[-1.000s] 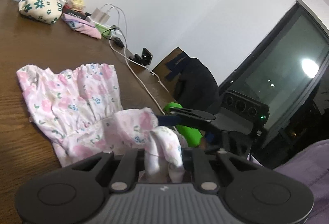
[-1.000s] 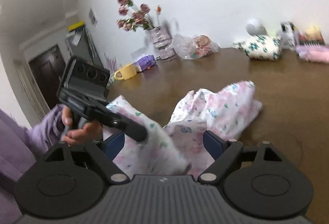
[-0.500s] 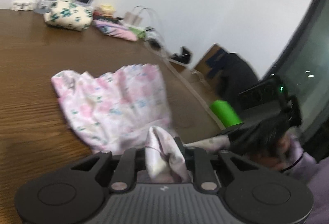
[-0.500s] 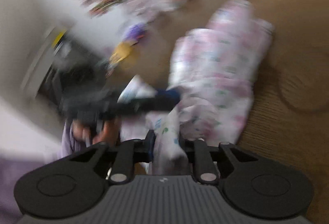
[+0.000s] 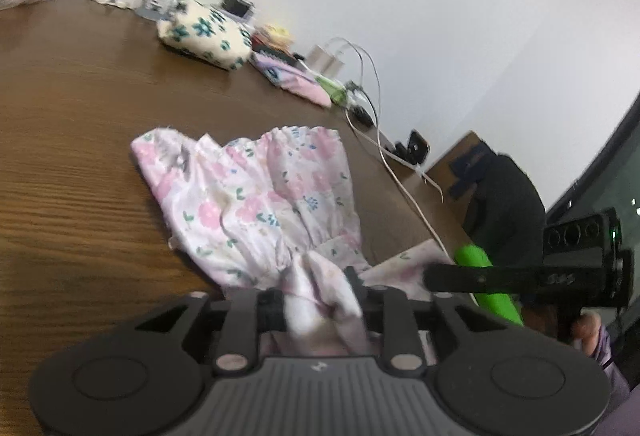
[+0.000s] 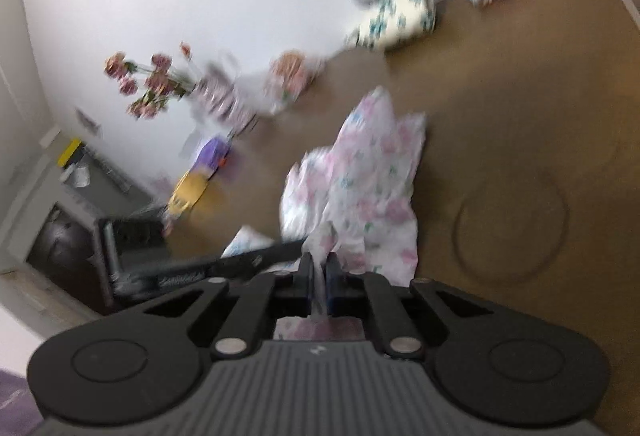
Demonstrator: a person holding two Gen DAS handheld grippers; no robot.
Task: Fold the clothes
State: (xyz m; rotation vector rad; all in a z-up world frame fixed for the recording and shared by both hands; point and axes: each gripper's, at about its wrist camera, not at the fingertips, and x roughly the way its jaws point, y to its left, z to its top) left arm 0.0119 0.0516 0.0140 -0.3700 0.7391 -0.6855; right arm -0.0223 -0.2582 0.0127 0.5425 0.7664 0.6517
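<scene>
A small white garment with pink flowers (image 5: 260, 196) lies on the brown wooden table (image 5: 72, 140), its gathered waistband at the far end. My left gripper (image 5: 318, 306) is shut on a bunched near edge of it. My right gripper (image 6: 318, 276) is shut on another near edge of the same garment (image 6: 368, 180), which stretches away from it across the table. The right gripper also shows at the right of the left wrist view (image 5: 520, 276), close beside the left one.
Along the wall stand a floral pouch (image 5: 204, 34), a pink pouch (image 5: 292, 80), chargers with white cables (image 5: 360, 76), a vase of flowers (image 6: 160, 84) and a yellow cup (image 6: 188, 192). A chair with a dark garment (image 5: 504, 196) stands past the table's right edge.
My right gripper has shut on the garment's near edge. Both grippers have pulled back towards me with the cloth, drawing the garment out flatter on the table.
</scene>
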